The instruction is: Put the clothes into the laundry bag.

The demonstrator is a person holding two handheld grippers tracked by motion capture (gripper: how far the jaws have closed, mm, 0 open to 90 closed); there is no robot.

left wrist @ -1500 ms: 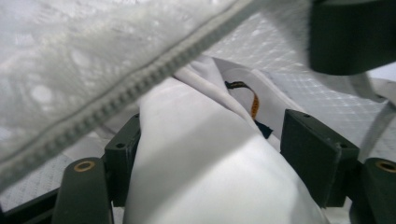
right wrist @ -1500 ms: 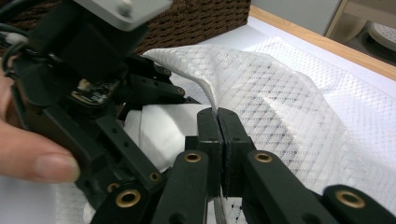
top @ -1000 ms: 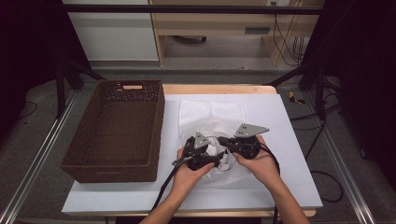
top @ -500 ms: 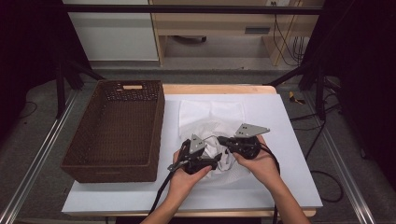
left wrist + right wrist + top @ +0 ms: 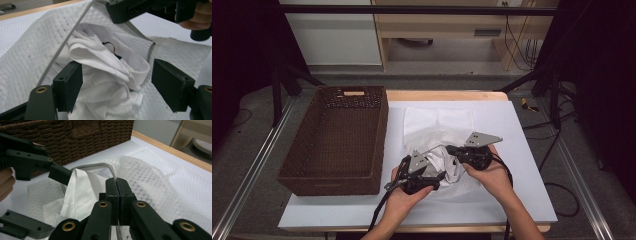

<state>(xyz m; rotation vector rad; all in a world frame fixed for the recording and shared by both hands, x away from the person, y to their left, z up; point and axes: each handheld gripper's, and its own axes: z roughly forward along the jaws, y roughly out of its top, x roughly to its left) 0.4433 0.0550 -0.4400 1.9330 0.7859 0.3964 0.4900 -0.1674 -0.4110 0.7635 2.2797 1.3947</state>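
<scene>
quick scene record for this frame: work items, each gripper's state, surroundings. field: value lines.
work item: white garment bunched in the mouth of a white mesh bag
right gripper: shut on the bag's grey rim cord, holding the mouth up
left gripper: open, jaws either side of the garment, no pad pressing
basket: brown wicker, left of the bag, nothing inside
surface: white table

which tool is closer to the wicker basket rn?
Left. The left tool sits just off the wicker basket's near right corner, jaws open around the white garment. The right tool is farther right, shut on the mesh bag's rim.
</scene>
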